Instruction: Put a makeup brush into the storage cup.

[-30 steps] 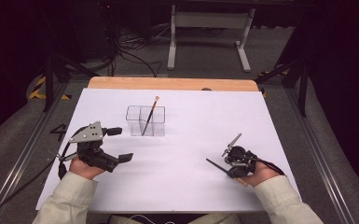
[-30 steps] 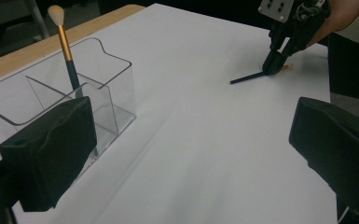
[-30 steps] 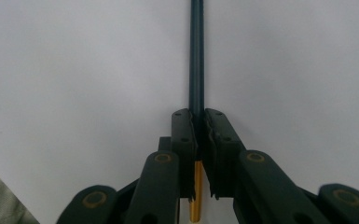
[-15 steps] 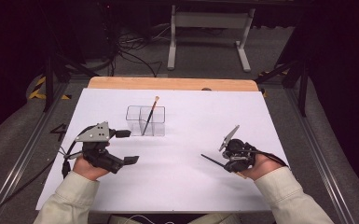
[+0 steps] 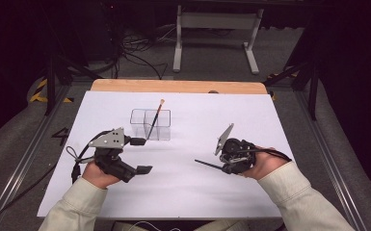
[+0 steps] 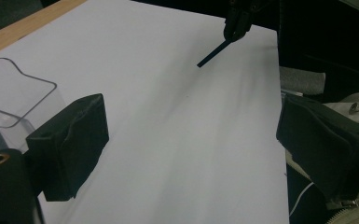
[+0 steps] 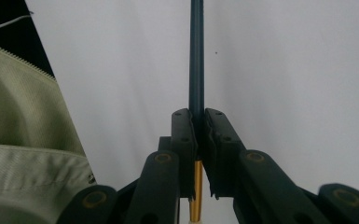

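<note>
Left gripper [image 5: 140,155] sits at the left of the white table [image 5: 188,192], jaws spread wide with nothing between them; left gripper view shows both black pads [image 6: 70,144] apart over bare tabletop; just beyond it a clear two-compartment holder [image 5: 150,124] with a thin brush [image 5: 154,118] leaning upright in it, bristle end hard to make out; left gripper view cuts the holder off at the frame edge, brush base barely visible; right gripper [image 5: 224,161] toward the right, jaws clamped on a dark brush handle [image 5: 208,164] pointing left, low over the table; right gripper view adds what the high view hides: handle [image 7: 196,60] pinched between closed pads, gold ferrule [image 7: 195,191] behind them, pale sleeve [image 7: 23,140] alongside.
</note>
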`<state>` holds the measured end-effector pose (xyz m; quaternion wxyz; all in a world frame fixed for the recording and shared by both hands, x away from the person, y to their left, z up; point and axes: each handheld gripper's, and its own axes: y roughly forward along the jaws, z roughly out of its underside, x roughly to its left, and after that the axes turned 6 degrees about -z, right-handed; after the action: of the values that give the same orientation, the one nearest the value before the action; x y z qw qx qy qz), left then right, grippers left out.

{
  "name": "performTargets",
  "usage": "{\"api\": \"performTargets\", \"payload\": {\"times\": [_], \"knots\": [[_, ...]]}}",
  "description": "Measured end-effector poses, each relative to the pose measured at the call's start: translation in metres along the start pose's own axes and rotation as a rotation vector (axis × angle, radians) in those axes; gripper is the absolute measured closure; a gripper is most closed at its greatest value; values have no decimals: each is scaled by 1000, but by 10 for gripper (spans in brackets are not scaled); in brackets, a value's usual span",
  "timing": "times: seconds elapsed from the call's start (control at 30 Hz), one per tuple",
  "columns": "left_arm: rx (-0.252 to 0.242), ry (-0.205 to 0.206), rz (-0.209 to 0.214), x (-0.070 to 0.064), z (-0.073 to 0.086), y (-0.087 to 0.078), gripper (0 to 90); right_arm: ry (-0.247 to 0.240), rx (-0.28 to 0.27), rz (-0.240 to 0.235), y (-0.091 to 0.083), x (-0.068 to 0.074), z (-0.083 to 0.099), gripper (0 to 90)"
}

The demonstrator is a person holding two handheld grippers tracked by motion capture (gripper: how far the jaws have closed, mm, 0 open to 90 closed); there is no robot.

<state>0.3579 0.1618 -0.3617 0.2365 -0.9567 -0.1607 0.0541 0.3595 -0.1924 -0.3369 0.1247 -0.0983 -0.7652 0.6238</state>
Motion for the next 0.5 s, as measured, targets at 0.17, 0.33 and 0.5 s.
{"api": "performTargets", "payload": {"times": [0.17, 0.33, 0.5], "knots": [[-3, 11, 18, -2, -1, 5, 96, -57, 11, -7, -3, 6, -13, 830], [-2, 16, 40, -5, -4, 11, 96, -109, 18, -7, -6, 12, -25, 830], [3, 24, 61, -9, -7, 18, 99, -147, 25, -8, -7, 19, -36, 830]]}}
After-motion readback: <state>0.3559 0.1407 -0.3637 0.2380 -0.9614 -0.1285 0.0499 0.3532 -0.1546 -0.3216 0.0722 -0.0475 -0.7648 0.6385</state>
